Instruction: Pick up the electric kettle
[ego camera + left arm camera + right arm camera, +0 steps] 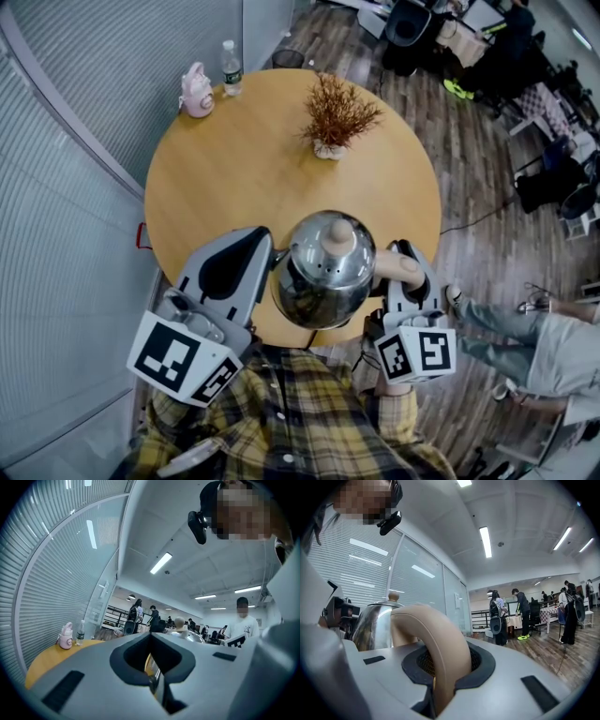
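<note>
Table (234,169): round, wooden; every place below is given from it.
Kettle (323,272): shiny steel with a tan knob on its lid, upright over the table's near edge. No view shows whether its base is touching the table.
Handle (440,653): a tan loop on the kettle's right side, past the table's near-right rim.
Right gripper (405,258): at the table's near-right rim. Its jaws are closed round the handle, which fills the dark pads in the right gripper view, with the kettle body just left of it.
Left gripper (263,247): over the table's near-left part, its tip against the kettle's left side. In the left gripper view the jaws are drawn together to a thin slit. A shiny sliver shows in the slit, and I cannot tell what it is.
Marker cubes: one on each gripper, both off the table's near side, above a plaid shirt (300,412).
Plant (337,117): dry reddish sprigs in a small pot, just beyond the table's middle.
Bottle (231,67): clear, upright at the table's far rim.
Pink flask (196,91): on the table's far-left rim, just beside the bottle.
</note>
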A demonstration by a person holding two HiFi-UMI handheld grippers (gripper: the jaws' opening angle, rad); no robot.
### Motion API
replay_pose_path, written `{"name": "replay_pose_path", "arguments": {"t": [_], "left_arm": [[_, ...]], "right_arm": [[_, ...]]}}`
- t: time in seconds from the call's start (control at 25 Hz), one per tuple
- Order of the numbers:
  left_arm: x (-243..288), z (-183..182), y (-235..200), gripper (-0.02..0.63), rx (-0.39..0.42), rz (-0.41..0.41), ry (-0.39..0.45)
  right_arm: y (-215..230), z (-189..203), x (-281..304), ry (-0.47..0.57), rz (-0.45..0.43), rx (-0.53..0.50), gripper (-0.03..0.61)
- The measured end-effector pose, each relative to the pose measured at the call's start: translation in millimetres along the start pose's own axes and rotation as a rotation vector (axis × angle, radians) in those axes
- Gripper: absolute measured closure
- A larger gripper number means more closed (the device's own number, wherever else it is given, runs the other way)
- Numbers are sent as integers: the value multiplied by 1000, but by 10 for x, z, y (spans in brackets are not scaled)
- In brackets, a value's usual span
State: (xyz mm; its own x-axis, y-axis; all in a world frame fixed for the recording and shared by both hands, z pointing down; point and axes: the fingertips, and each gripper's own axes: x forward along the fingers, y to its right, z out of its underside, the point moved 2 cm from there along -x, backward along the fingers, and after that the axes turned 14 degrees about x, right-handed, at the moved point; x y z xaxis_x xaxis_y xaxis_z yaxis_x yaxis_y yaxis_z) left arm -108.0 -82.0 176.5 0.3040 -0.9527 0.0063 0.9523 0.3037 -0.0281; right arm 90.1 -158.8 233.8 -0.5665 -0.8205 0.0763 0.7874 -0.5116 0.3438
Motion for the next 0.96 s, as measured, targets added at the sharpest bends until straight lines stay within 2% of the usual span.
{"name": "replay_pose_path", "arguments": {"t": [0.96], "left_arm": [[154, -1, 116, 612, 2, 6, 1]], "right_arm": [[117, -44, 32, -11, -11, -6, 511]]}}
